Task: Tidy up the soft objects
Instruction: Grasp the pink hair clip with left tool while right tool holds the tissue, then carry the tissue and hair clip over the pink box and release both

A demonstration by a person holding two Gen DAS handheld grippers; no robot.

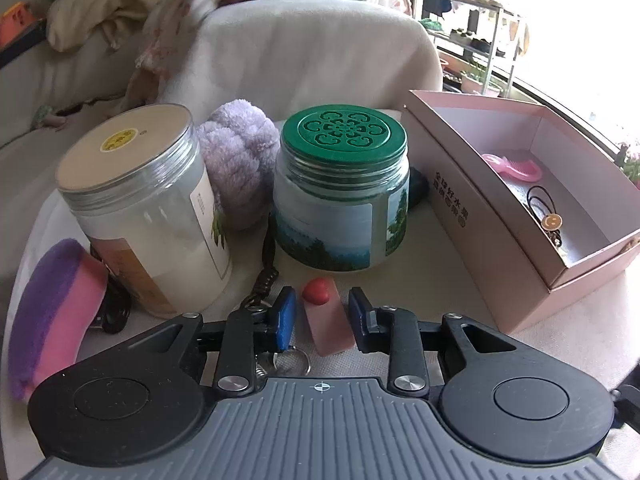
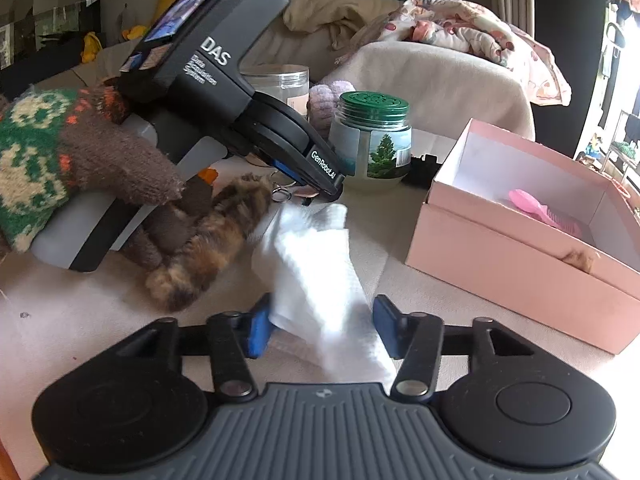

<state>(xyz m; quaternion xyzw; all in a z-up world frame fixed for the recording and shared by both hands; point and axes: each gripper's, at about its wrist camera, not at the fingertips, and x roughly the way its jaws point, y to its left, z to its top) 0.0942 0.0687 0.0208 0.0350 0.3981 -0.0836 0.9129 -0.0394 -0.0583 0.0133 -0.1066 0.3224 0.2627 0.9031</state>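
Right claw (image 2: pixel 322 326) is seen apart around a white tissue (image 2: pixel 316 264): light, limp, best pinched mid-fold. Left claw (image 1: pixel 322 320), apart, flanks a pink block (image 1: pixel 330 330); pink box (image 1: pixel 492 264) at 2 o'clock.

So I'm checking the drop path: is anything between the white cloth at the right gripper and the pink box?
Nothing visible. The white cloth lies between the right gripper's open fingers, and only bare table separates it from the open pink box to its right.

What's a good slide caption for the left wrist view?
Left gripper open around a pink block, facing two jars and a pink box.
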